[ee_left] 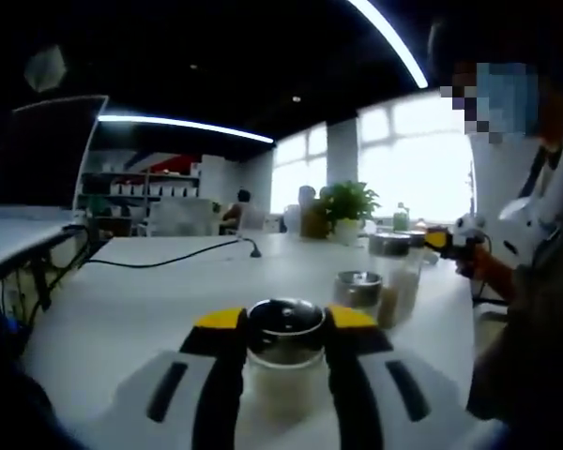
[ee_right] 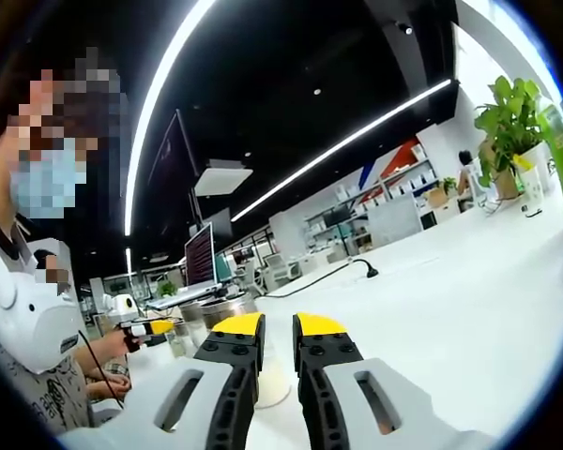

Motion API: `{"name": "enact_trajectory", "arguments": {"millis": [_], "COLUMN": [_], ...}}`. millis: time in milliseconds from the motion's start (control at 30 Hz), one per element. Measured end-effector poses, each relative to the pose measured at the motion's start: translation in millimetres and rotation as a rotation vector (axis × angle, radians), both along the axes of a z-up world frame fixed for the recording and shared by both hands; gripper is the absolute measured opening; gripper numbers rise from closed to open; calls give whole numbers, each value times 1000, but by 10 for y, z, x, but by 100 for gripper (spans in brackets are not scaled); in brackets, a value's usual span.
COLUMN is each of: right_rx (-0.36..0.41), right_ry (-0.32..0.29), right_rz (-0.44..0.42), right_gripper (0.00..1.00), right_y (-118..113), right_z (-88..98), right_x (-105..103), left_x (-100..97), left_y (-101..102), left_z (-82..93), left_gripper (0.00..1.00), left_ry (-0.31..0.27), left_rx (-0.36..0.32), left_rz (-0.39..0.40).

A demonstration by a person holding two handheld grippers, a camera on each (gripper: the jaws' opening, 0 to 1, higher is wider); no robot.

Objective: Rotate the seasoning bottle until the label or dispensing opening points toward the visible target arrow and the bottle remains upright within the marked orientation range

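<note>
Nearest in the left gripper view, the left gripper point(ee_left: 283, 323) is clamped on a seasoning bottle point(ee_left: 283, 352), its yellow-tipped jaws pressed against either side of the glass body just under the dark metal cap; the bottle stands upright on the white table point(ee_left: 141, 300) at its near edge. In the right gripper view the right gripper point(ee_right: 277, 336) has its jaws drawn almost together with only a thin slit between them and nothing held; a pale round object sits just behind the tips, too indistinct to name. A little farther and to the right in the left gripper view stand two more jars: a short jar point(ee_left: 358, 289) with a metal lid, and just beyond it a taller jar point(ee_left: 394, 272) with brownish contents, the two near each other. A black cable point(ee_left: 169, 258) trails across the table's far left part. Farther still are a potted plant point(ee_left: 347, 206), bright windows and shelving. No target arrow or orientation marking can be made out in either view, nor can the label or opening of the held bottle. Judging from the firm grip, the turning step seems to be in hand or about to begin. The next move calls for twisting the bottle about its upright axis without tipping it, keeping its base on the table, and first locating the arrow.
</note>
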State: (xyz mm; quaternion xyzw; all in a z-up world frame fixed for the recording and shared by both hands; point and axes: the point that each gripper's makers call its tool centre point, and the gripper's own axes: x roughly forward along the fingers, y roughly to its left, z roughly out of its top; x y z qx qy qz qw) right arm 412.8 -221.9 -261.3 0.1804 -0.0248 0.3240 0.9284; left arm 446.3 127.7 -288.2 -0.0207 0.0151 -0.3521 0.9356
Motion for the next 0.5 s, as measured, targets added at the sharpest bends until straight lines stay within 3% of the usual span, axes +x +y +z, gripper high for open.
{"name": "enact_trajectory", "arguments": {"millis": [500], "right_rx": [-11], "right_ry": [-1], "right_rz": [12], "right_gripper": [10], "right_y": [22], "right_z": [5], "right_x": [13], "left_x": [-6], "left_y": [-32], "left_z": [-4], "left_gripper": [34], "left_ry": [4], "left_rx": [8], "left_rz": [-117]}}
